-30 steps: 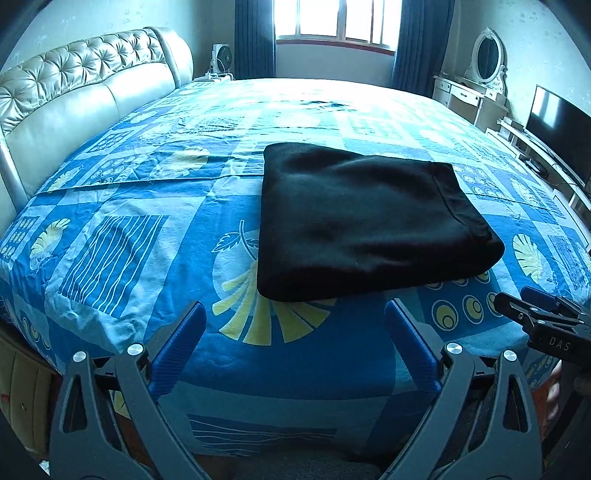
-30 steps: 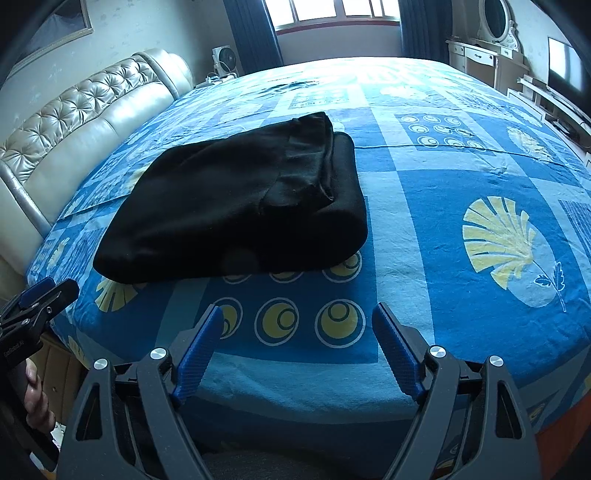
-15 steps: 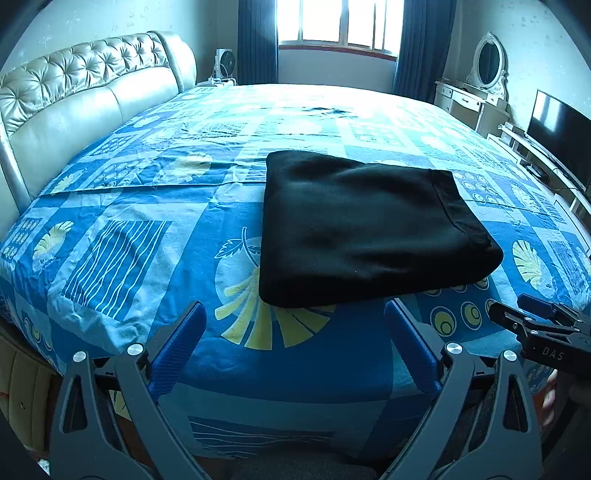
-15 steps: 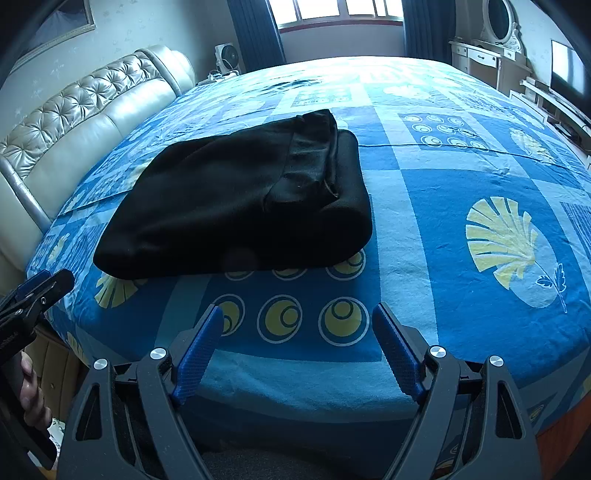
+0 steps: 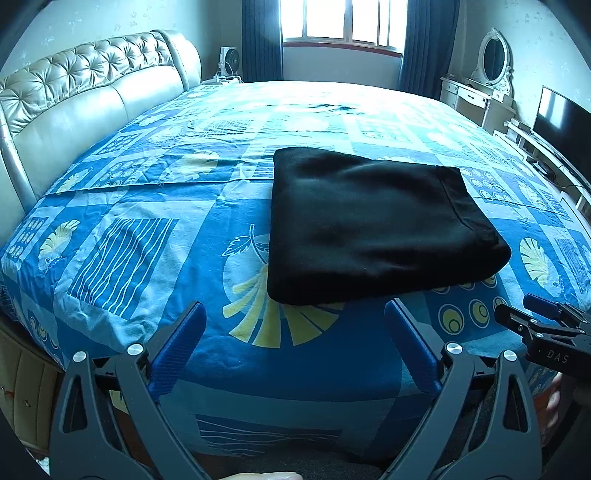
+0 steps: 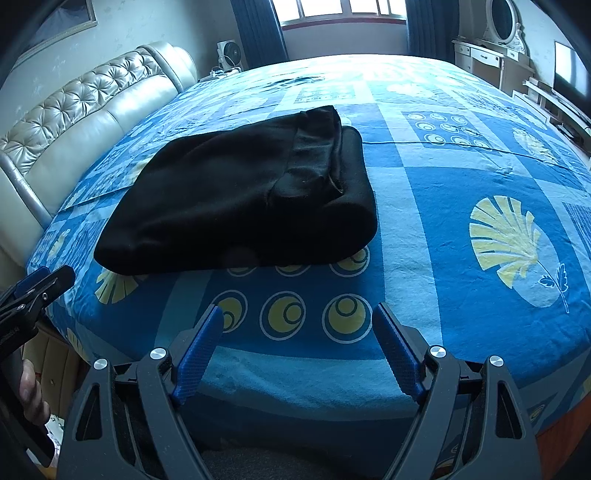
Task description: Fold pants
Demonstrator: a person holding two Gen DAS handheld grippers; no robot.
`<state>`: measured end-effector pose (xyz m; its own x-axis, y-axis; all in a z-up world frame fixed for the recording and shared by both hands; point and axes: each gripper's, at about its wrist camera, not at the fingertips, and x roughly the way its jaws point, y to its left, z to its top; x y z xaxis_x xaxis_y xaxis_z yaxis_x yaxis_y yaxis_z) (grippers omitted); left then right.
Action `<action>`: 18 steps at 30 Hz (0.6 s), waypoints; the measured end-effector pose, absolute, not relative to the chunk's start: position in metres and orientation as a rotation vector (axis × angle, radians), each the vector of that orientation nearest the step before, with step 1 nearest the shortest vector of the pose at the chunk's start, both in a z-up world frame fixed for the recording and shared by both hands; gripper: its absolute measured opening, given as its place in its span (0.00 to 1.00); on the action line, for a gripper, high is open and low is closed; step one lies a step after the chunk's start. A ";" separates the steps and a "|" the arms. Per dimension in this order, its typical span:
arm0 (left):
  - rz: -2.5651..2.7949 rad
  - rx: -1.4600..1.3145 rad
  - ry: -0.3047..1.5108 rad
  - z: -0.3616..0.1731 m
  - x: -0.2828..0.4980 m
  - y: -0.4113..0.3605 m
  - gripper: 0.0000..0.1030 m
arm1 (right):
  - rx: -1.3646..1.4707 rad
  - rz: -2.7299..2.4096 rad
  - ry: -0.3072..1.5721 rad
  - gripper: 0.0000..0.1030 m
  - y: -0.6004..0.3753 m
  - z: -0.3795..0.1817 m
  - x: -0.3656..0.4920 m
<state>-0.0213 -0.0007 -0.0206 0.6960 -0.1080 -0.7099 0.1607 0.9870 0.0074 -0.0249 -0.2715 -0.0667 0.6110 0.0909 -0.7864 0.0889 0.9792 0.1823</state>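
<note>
The black pants (image 5: 373, 225) lie folded into a flat rectangle on the blue patterned bedspread (image 5: 140, 229), near the bed's front edge. They also show in the right wrist view (image 6: 243, 199), with the waistband end on top at the right. My left gripper (image 5: 295, 314) is open and empty, held over the bed's front edge just short of the pants. My right gripper (image 6: 297, 317) is open and empty, also short of the pants. The right gripper shows in the left wrist view (image 5: 532, 314) at the right edge; the left gripper shows in the right wrist view (image 6: 40, 284) at the left edge.
A padded cream headboard (image 5: 81, 107) runs along the left. A window with dark curtains (image 5: 340, 22) is at the back. A dresser with an oval mirror (image 5: 491, 62) and a TV (image 5: 561, 125) stand at the right. A small fan (image 6: 227, 53) stands behind the bed.
Both grippers have drawn back slightly from the bed and risen a little; the folded pants have not moved. Both stay open.
</note>
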 end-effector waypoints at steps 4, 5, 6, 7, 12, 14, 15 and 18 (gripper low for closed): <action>-0.153 0.064 0.783 -0.020 -0.021 0.000 0.94 | 0.211 0.003 0.919 0.79 -0.271 -0.067 -0.025; -0.151 0.063 0.783 -0.020 -0.021 0.000 0.94 | 0.211 0.003 0.920 0.79 -0.271 -0.067 -0.025; -0.151 0.062 0.785 -0.020 -0.021 0.000 0.94 | 0.212 0.004 0.921 0.79 -0.271 -0.067 -0.025; -0.155 0.058 0.788 -0.020 -0.021 0.000 0.94 | 0.212 0.004 0.922 0.79 -0.270 -0.067 -0.025; -0.153 0.056 0.788 -0.021 -0.021 0.000 0.94 | 0.212 0.004 0.923 0.79 -0.270 -0.067 -0.025; -0.152 0.058 0.786 -0.020 -0.021 -0.001 0.94 | 0.212 0.004 0.923 0.79 -0.269 -0.068 -0.025; -0.152 0.057 0.786 -0.020 -0.021 0.000 0.94 | 0.212 0.004 0.923 0.79 -0.269 -0.068 -0.025; -0.152 0.057 0.786 -0.020 -0.021 0.000 0.94 | 0.211 0.005 0.924 0.79 -0.269 -0.068 -0.025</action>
